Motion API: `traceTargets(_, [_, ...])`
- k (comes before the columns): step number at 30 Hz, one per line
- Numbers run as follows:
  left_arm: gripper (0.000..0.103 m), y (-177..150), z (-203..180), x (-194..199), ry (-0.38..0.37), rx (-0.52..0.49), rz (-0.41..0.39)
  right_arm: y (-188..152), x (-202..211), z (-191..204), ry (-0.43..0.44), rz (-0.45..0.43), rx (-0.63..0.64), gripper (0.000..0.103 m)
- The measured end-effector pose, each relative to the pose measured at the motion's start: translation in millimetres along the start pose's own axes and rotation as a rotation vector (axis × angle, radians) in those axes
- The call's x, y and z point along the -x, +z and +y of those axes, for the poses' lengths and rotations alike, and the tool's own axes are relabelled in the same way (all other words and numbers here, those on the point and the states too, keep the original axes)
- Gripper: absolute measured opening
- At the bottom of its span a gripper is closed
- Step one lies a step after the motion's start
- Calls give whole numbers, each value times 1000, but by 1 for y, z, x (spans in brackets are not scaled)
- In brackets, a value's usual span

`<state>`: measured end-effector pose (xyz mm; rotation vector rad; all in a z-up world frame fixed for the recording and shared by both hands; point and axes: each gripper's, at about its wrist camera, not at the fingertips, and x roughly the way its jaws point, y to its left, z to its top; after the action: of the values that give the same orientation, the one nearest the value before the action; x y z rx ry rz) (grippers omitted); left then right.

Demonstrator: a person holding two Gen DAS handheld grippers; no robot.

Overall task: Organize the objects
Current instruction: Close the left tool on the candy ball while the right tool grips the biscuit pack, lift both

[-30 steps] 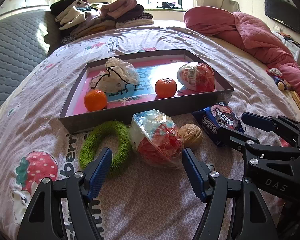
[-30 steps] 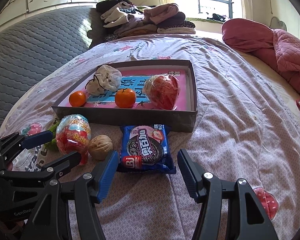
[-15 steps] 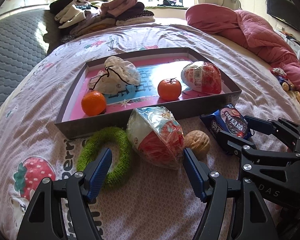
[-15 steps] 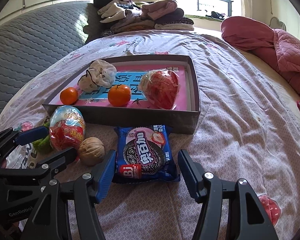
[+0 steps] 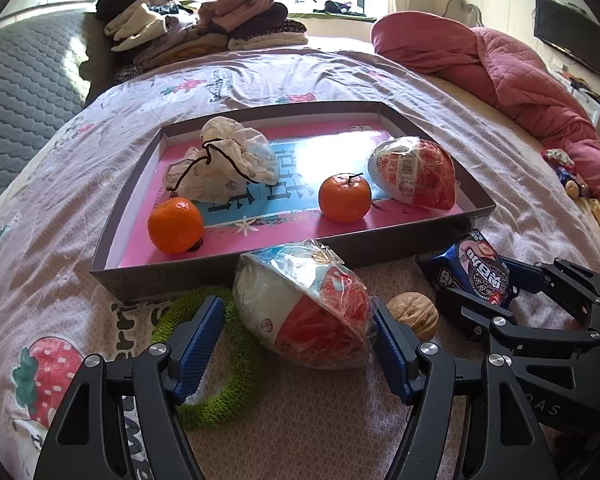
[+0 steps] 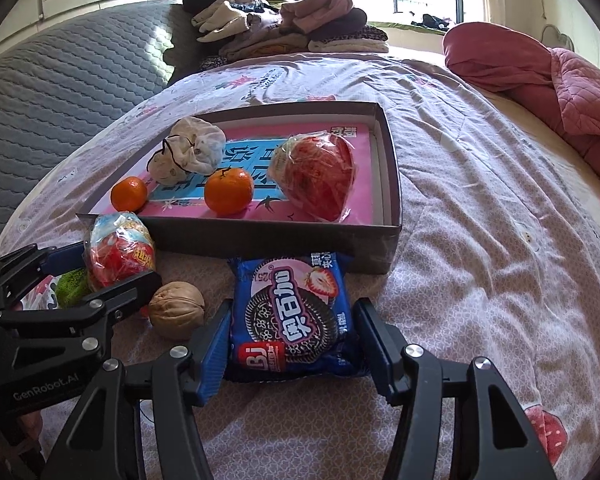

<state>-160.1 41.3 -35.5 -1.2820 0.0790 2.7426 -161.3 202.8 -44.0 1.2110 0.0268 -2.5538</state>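
Note:
My left gripper (image 5: 298,308) straddles a plastic-wrapped red and white egg toy (image 5: 304,312) lying on the bedspread. Its jaws are closing; the right pad meets the wrapper while a gap shows at the left pad. My right gripper (image 6: 294,310) brackets a blue cookie packet (image 6: 296,312), jaws closing, with the pads at the packet's edges and no squeeze visible. A walnut (image 6: 176,310) lies between the two items. A green fuzzy ring (image 5: 228,380) sits under my left finger. Behind stands a grey tray (image 5: 380,244) with a pink floor.
The tray holds two oranges (image 5: 176,224) (image 5: 344,198), a white drawstring pouch (image 5: 228,164) and a second wrapped egg (image 5: 416,176). Folded clothes (image 5: 204,32) are piled at the bed's far end, and a pink quilt (image 5: 520,76) lies at the right.
Both grippers have moved forward over their items. The egg toy now lies between my left fingers and the cookie packet between my right fingers, whose gap has narrowed.

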Motion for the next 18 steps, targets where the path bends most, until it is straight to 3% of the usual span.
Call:
traceTargets(4, [67,2,-4,1,2,-20,-4,-1,2,-2,8,-7,-6,57])
traceTargets(18, [65,5,-2,22,-27,-19,-58,2,15,-1,23,-48,2,55])
